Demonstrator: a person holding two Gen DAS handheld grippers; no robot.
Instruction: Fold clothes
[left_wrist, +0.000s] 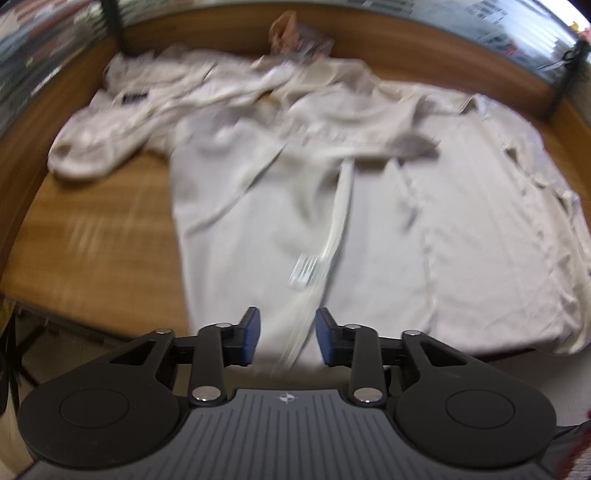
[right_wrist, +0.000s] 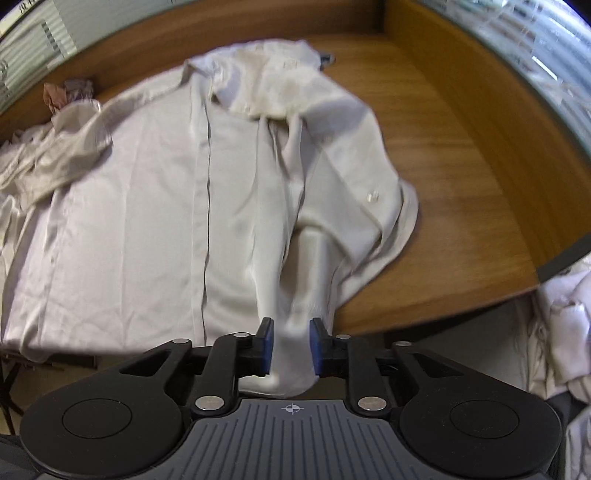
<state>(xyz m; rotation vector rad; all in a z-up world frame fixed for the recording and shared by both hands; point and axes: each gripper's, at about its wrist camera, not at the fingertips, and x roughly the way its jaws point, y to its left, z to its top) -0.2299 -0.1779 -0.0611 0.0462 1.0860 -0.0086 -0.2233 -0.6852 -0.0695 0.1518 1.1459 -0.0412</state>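
Note:
A pale beige button shirt (left_wrist: 461, 221) lies spread on the wooden table (left_wrist: 92, 221), its hem at the near edge. My left gripper (left_wrist: 288, 338) hovers at that edge with its jaws apart. A white strip of the shirt's front runs between the blue pads (left_wrist: 253, 338) without touching them. In the right wrist view the shirt (right_wrist: 129, 203) has its right side and sleeve folded inward. My right gripper (right_wrist: 290, 345) stands slightly open over the near edge. A fold of the sleeve cloth (right_wrist: 306, 266) fills the narrow gap between its pads.
A second crumpled pale garment (left_wrist: 110, 147) lies at the table's back left. A brownish crumpled item (left_wrist: 291, 29) sits at the far edge. More pale clothes (right_wrist: 561, 332) are piled off the table to the right. Bare wood (right_wrist: 461, 184) lies right of the shirt.

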